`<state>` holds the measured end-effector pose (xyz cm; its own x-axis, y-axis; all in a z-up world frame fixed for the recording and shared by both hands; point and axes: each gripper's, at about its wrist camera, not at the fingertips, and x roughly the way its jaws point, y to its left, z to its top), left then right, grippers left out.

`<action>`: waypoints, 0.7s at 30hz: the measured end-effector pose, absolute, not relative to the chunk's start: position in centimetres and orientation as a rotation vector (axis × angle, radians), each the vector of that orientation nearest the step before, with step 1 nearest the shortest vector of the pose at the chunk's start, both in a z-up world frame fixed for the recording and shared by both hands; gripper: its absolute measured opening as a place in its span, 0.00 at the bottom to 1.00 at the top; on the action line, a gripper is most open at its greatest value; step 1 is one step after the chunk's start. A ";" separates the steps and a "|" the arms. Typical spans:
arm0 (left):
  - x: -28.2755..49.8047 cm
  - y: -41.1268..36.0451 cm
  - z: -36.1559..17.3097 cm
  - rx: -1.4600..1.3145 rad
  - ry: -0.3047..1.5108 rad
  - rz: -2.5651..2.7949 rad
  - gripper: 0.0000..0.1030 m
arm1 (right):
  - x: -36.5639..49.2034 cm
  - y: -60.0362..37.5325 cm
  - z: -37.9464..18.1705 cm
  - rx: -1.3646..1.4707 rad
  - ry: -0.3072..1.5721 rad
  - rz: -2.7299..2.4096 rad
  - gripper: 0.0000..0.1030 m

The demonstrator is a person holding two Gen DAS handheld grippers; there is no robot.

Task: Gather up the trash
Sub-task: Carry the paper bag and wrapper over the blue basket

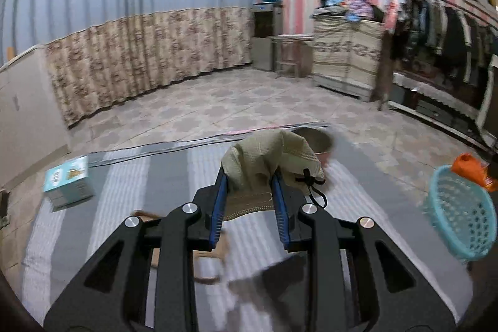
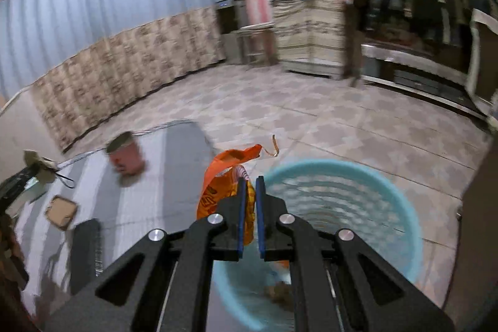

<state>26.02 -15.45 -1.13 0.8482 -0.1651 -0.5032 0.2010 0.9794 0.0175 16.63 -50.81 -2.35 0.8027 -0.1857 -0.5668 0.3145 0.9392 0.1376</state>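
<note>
My left gripper is shut on a beige cloth pouch with a black drawstring and holds it above the grey striped mat. My right gripper is shut on an orange plastic wrapper and holds it over the near rim of the turquoise perforated basket. Brown trash lies at the basket's bottom. The basket and the orange wrapper also show at the right of the left wrist view. The left gripper with the pouch shows at the left of the right wrist view.
A pink paper cup lies on its side on the mat; it shows behind the pouch. A light-blue box, a brown cardboard piece and a dark flat object lie on the mat. Cabinets and a clothes rack line the far wall.
</note>
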 end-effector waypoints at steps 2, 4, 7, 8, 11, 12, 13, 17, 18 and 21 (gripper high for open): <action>25.6 -18.0 -1.2 0.087 0.520 -0.226 0.26 | 15.8 -52.5 -3.2 0.218 0.586 -0.325 0.06; 25.3 -21.3 -1.4 0.105 0.523 -0.265 0.26 | 15.4 -53.7 -3.6 0.220 0.587 -0.346 0.06; 24.8 -25.1 -1.8 0.111 0.543 -0.327 0.26 | 15.3 -55.2 -3.4 0.198 0.578 -0.366 0.06; 24.6 -26.2 -2.0 0.113 0.547 -0.348 0.26 | 15.1 -55.7 -3.2 0.197 0.575 -0.364 0.06; 24.2 -30.4 -2.6 0.142 0.550 -0.400 0.26 | 14.9 -56.9 -3.3 0.213 0.575 -0.358 0.06; 24.1 -31.2 -2.8 0.148 0.553 -0.413 0.26 | 15.1 -57.0 -3.6 0.209 0.583 -0.359 0.06; 24.0 -32.5 -3.1 0.157 0.559 -0.429 0.26 | 15.0 -57.3 -3.8 0.198 0.591 -0.365 0.06; 23.4 -36.7 -4.1 0.176 0.584 -0.484 0.26 | 15.0 -58.8 -4.8 0.211 0.619 -0.366 0.06; 23.2 -37.2 -4.3 0.181 0.584 -0.494 0.26 | 14.9 -59.2 -5.0 0.222 0.621 -0.368 0.06; 22.5 -40.0 -5.0 0.214 0.578 -0.536 0.27 | 15.0 -59.7 -5.3 0.250 0.632 -0.368 0.06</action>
